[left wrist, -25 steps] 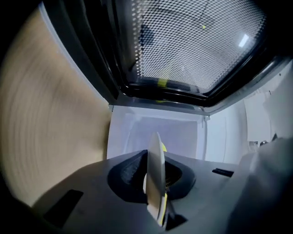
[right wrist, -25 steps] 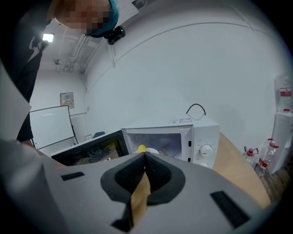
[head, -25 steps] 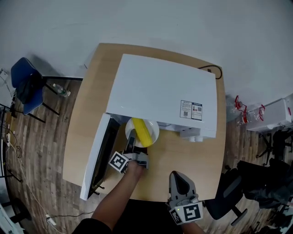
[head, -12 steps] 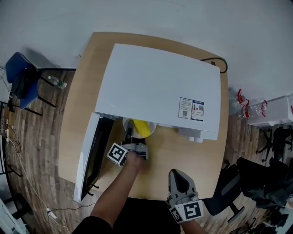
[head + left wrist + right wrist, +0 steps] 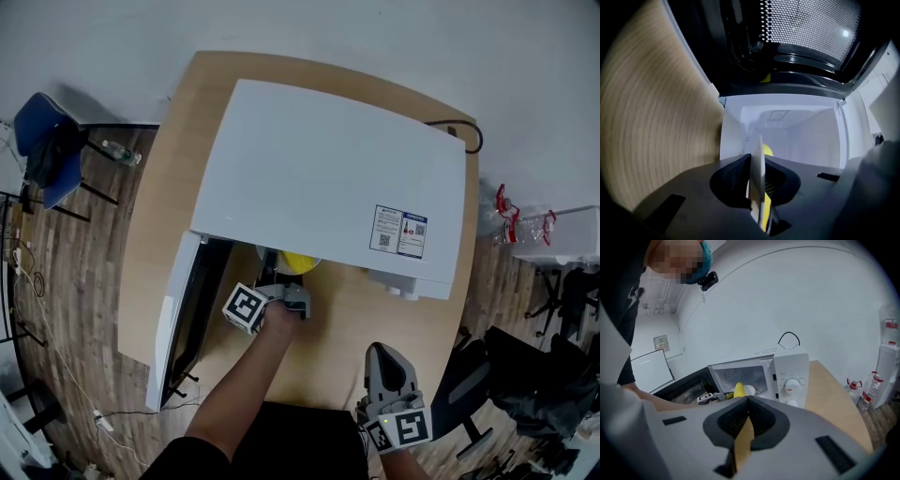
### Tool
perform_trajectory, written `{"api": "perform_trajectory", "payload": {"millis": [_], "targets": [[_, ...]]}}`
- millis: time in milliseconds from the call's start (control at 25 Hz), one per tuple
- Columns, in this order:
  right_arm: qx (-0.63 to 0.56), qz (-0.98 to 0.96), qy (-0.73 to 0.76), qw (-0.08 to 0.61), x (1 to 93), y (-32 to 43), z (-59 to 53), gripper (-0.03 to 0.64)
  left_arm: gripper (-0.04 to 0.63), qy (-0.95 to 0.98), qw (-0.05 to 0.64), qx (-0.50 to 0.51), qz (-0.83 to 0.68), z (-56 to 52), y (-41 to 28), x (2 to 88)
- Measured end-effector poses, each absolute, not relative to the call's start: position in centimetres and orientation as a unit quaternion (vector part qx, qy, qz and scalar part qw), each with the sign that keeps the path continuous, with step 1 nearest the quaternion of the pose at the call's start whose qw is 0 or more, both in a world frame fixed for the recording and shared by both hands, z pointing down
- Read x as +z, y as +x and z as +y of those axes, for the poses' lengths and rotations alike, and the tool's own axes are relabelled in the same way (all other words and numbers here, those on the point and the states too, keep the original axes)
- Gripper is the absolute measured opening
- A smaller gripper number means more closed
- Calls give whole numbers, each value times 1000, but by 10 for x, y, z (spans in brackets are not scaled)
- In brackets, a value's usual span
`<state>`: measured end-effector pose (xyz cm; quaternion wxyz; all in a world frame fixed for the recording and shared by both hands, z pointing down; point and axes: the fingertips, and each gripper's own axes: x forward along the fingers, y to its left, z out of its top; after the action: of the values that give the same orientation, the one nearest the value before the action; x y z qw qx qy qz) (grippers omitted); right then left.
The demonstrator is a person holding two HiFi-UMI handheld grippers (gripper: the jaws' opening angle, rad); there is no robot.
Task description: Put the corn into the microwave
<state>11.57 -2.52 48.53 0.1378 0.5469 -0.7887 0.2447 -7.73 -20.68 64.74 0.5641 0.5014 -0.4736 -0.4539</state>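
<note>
A yellow corn cob (image 5: 298, 262) lies on a white plate (image 5: 281, 266), both half hidden under the front edge of the white microwave (image 5: 328, 178). The microwave door (image 5: 180, 323) hangs open to the left. My left gripper (image 5: 275, 284) is shut on the plate's near rim. In the left gripper view the plate (image 5: 758, 178) stands edge-on between the pads, with the corn (image 5: 768, 151) behind it, at the mouth of the white cavity (image 5: 801, 136). My right gripper (image 5: 384, 364) is shut and holds nothing, near the table's front edge. The right gripper view shows the corn (image 5: 739, 390) in the opening.
The wooden table (image 5: 178, 187) carries only the microwave, whose black cable (image 5: 471, 137) runs off the back right. A blue chair (image 5: 47, 155) and a bottle (image 5: 120, 152) are on the floor at left. A black office chair (image 5: 525, 384) stands at right. Water bottles (image 5: 881, 376) stand beyond the table.
The left gripper has pushed the plate and corn forward into the microwave opening, so less of them shows. The right gripper has drifted slightly right and lower in the picture.
</note>
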Motion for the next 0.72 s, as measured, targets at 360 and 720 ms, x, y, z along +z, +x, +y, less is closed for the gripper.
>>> {"api": "perform_trajectory", "payload": {"millis": [360, 720], "targets": [[258, -792, 537, 133, 487, 124, -37, 60, 29, 513, 546, -458, -479, -206, -75, 639], [266, -797, 529, 123, 487, 121, -32, 60, 130, 537, 518, -473, -470, -202, -83, 630]]}}
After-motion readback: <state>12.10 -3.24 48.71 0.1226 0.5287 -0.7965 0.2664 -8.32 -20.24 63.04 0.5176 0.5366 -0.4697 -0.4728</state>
